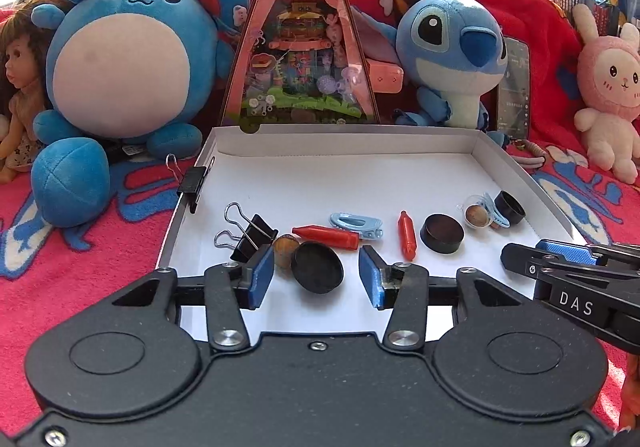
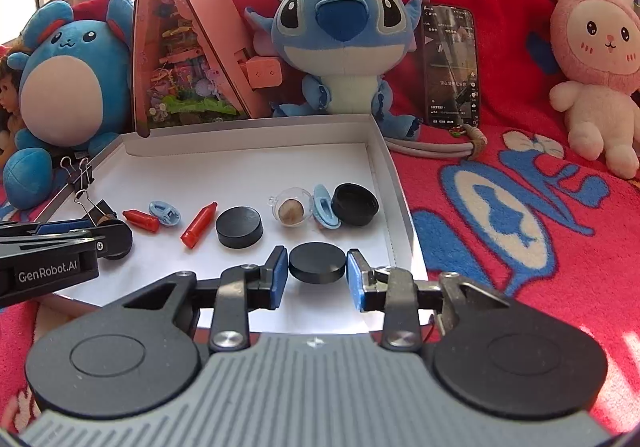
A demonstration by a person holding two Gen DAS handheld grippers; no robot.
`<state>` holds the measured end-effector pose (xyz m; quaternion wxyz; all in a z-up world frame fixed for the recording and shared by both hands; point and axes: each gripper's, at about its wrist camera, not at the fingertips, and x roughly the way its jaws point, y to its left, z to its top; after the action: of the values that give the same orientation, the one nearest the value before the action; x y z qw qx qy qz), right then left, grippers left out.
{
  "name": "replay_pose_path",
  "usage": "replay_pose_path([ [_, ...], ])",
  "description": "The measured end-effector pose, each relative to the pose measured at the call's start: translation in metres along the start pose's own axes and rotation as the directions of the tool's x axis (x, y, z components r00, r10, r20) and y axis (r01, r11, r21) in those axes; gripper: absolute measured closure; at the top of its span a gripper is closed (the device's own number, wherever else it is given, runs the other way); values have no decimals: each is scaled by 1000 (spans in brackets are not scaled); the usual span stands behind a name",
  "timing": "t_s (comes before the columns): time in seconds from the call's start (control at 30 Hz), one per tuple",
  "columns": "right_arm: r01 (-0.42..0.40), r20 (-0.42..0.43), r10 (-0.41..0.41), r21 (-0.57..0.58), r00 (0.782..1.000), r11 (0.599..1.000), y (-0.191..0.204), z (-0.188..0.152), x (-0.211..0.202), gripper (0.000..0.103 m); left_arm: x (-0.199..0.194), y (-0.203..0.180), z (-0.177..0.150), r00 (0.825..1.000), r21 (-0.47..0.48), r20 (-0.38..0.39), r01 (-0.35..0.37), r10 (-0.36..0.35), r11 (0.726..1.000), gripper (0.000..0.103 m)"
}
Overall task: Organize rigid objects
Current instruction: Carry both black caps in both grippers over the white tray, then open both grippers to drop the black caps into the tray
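Matt white cardboard tray (image 1: 500, 163); matt black plastic caps (image 2: 239, 227) (smooth); fuzzy red cloth blanket (image 2: 520, 207).

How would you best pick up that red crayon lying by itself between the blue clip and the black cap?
Grip the red crayon across the middle of its narrow body, coming from above. It lies flat, pointing away, with free space on both long sides, so the pads fit there.
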<state>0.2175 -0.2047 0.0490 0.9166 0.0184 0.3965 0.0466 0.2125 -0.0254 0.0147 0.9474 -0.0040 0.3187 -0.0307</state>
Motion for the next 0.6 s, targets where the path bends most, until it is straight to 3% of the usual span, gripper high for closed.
replay_pose_path([
  [0.07, -4, 7, 4, 8, 1000, 1000, -1, 0, -2, 49, -3, -1, 0, 1000, 6, 2, 0, 0, 1000, 48],
  [0.27, -11, 32, 11, 25, 999, 1000, -2, 0, -15, 40, -20, -2, -3, 1000, 27, 6, -3, 3, 1000, 31],
  [0.6, -3, 76, 2, 10, 997, 1000, 0, -19, -59, 27, -65, 9, -29, 999, -2, 11, 32, -32, 999, 25],
])
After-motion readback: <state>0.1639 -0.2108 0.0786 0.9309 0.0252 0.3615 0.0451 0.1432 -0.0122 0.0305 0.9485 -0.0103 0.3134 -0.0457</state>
